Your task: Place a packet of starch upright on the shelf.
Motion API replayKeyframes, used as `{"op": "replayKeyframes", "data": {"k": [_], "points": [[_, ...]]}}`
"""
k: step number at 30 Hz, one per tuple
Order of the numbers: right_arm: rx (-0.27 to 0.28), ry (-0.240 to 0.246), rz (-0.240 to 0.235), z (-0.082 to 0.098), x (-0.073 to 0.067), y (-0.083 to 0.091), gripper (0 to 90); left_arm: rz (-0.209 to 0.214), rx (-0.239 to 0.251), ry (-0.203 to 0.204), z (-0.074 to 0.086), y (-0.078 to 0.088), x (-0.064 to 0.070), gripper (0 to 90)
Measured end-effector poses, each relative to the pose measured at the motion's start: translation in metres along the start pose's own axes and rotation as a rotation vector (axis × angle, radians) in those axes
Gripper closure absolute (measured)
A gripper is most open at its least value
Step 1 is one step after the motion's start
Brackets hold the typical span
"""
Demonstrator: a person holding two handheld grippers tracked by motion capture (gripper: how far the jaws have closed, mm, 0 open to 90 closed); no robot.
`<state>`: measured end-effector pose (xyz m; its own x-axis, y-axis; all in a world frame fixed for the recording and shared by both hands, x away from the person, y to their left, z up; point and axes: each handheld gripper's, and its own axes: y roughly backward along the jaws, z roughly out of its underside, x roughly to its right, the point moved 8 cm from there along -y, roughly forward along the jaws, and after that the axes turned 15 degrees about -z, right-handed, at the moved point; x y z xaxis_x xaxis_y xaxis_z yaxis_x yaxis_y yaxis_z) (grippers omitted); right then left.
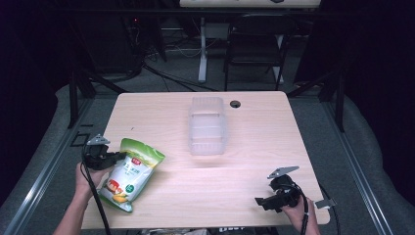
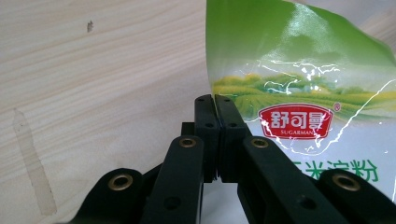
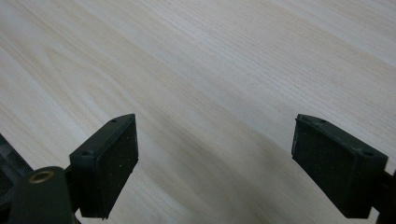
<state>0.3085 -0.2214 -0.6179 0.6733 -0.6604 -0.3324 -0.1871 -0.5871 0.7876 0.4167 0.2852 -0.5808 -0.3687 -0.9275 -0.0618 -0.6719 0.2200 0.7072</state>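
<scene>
A green and white food pouch with a red label lies near the table's front left corner. My left gripper is at the pouch's upper left edge. In the left gripper view the two jaws stand pressed together, and my left gripper pinches the edge of the pouch between its pads. My right gripper rests at the front right of the table. In the right gripper view my right gripper is wide open, with bare wood between its fingers.
A clear plastic container stands at the middle of the light wood table, behind both grippers. A cable hole sits near the far edge. A dark chair and a desk leg stand beyond the table.
</scene>
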Motion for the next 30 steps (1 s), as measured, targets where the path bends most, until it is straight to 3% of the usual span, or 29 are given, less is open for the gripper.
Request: {"op": "replayKeyframes", "data": {"k": [14, 21, 30], "points": [[-0.002, -0.003, -0.008, 0.000, 0.000, -0.001, 14.2, -0.006, 0.048, -0.031, -0.011, 0.015, 0.002, 89.5], [-0.001, -0.006, -0.010, 0.000, -0.001, -0.001, 14.2, -0.010, 0.099, -0.036, -0.019, 0.026, 0.005, 89.6], [0.004, -0.007, -0.007, 0.000, -0.001, -0.001, 14.2, 0.023, 0.150, -0.061, -0.031, 0.042, 0.016, 89.7]]}}
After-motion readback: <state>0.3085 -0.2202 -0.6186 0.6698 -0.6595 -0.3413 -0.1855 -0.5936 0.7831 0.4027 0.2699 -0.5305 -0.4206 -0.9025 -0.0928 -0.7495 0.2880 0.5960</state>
